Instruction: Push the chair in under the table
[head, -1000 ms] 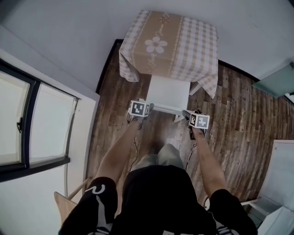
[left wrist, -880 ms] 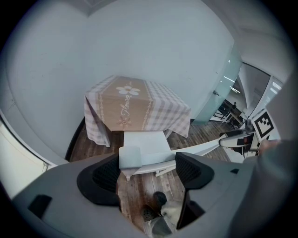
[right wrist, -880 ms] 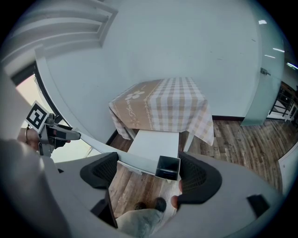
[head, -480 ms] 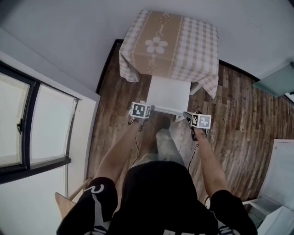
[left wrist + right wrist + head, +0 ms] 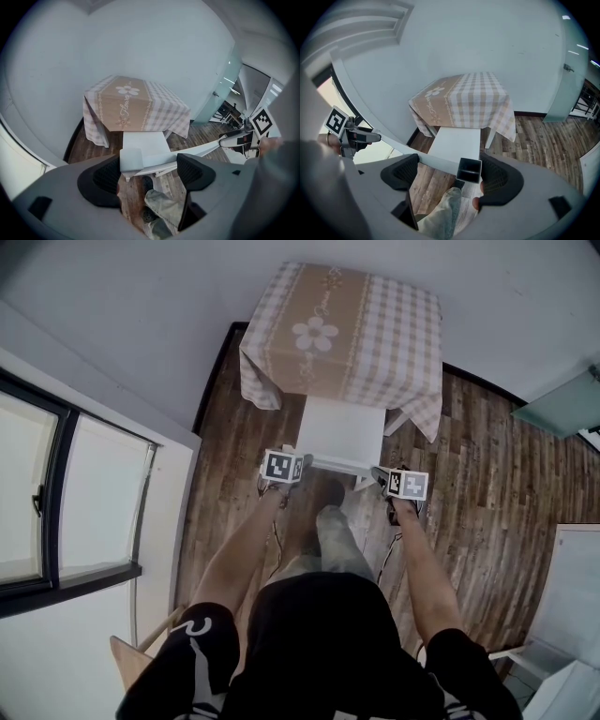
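A white chair (image 5: pixel 345 427) stands on the wooden floor, its seat partly under a table (image 5: pixel 342 329) draped in a beige checked cloth with a flower print. My left gripper (image 5: pixel 286 465) sits at the left end of the chair's top back rail (image 5: pixel 131 159), and my right gripper (image 5: pixel 398 482) at the right end (image 5: pixel 469 169). In the left gripper view, the left gripper (image 5: pixel 149 168) is open, the rail's end lying against its left jaw. In the right gripper view, the right gripper (image 5: pixel 449 171) is open too, with the rail's end next to its right jaw.
A grey wall runs behind the table. A window (image 5: pixel 66 493) lines the left side and a glass door (image 5: pixel 562 404) stands at the right. White furniture (image 5: pixel 572 615) sits at the lower right. The person's leg and shoe (image 5: pixel 328 498) reach beneath the chair back.
The person's leg has stepped forward under the chair back. Both grippers stay at the rail's ends, and the chair has hardly shifted.
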